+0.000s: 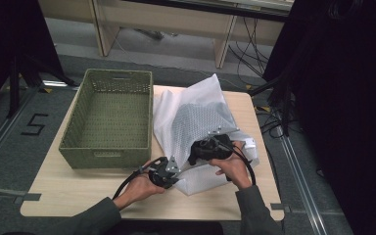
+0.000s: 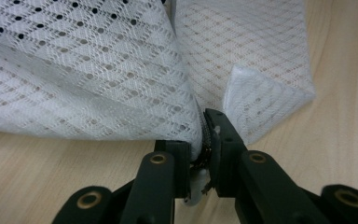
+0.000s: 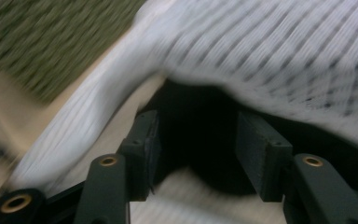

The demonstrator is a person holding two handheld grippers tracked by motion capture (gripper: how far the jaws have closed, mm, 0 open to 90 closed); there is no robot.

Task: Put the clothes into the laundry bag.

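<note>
While the left claw lies low on the surface, clenched on the near edge of the white mesh cloth beside the basket, the right claw hovers over the cloth, jaws apart, gripping nothing.

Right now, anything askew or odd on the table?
The white mesh garment lies rumpled, its far edge hanging past the table edge. The left gripper pinches its hem; the right gripper stands open over it. The green basket sits square.
</note>
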